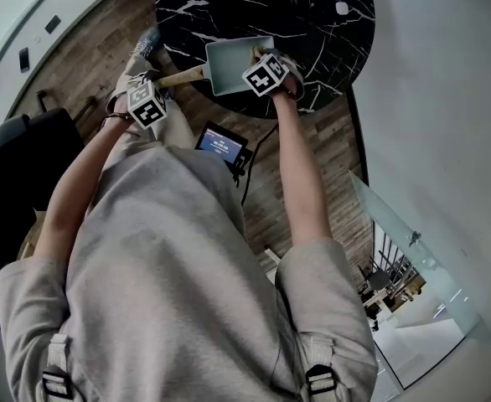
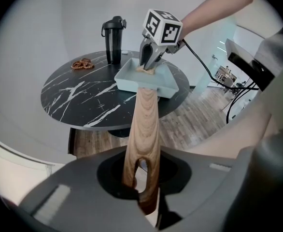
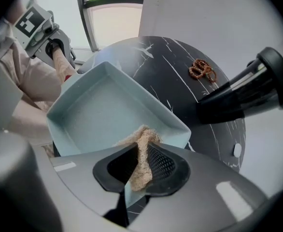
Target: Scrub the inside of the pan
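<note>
Item: pan (image 3: 98,110), square, held for scrubbing. Location: upper centre of the head view, at the near edge of the black marbled table (image 2: 78,100); I cannot tell whether its base lies flat or is tipped a little. Grip, left: my left tongs (image 2: 141,180) are pinched on the end of the wooden handle (image 2: 144,115), at the slotted end, bottom centre of the left gripper view. Grip, right: my right tongs (image 3: 140,166) are pressed together on a tan fibrous scrub pad (image 3: 142,151), whose free end pokes out over the pan's near corner, lower centre of the right gripper view. Step in hand, as I judge it: bringing the pad down onto the floor of the pan. Handling notes: I would keep the left grip firm so the pan does not pivot off the table edge, press only the pad's loose end on the surface rather than the tong tips, and work across the floor and into the corners and walls. Appearance of pan: pale blue-grey, shallow, upright walls, rounded corners, matte inside with no residue I can make out; light grained wood handle. Also on the table, upper left of the left gripper view: a black flask (image 2: 113,40) and brown pretzel-shaped pieces (image 2: 82,64), well apart from the pan.
</note>
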`<action>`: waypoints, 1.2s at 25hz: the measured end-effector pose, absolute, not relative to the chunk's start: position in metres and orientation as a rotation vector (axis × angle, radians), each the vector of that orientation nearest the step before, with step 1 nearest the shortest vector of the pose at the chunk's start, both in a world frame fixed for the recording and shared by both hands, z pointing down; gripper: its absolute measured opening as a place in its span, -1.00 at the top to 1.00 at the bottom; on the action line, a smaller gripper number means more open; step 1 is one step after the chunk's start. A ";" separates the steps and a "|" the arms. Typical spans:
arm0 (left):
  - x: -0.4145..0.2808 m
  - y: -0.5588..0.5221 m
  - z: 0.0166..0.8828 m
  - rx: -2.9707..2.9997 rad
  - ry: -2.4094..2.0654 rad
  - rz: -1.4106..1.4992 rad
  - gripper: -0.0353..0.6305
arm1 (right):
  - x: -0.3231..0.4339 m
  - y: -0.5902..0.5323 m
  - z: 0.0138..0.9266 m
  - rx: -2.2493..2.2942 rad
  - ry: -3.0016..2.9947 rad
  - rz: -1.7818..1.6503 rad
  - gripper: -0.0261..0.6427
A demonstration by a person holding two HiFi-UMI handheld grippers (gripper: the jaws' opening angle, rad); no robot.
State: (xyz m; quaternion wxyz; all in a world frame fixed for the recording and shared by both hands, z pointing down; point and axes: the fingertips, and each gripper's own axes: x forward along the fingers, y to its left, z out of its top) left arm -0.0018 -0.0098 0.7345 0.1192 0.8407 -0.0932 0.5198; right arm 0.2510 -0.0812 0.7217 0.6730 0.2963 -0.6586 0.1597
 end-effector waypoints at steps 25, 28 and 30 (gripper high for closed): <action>-0.006 -0.008 0.741 2.449 -0.260 1.591 0.81 | 0.201 -0.063 0.723 0.725 -1.589 0.596 0.72; -0.007 -0.008 0.744 2.449 -0.257 1.600 0.82 | 0.191 -0.062 0.725 0.715 -1.610 0.607 0.72; -0.007 -0.008 0.744 2.455 -0.257 1.605 0.82 | 0.183 -0.061 0.725 0.706 -1.625 0.611 0.71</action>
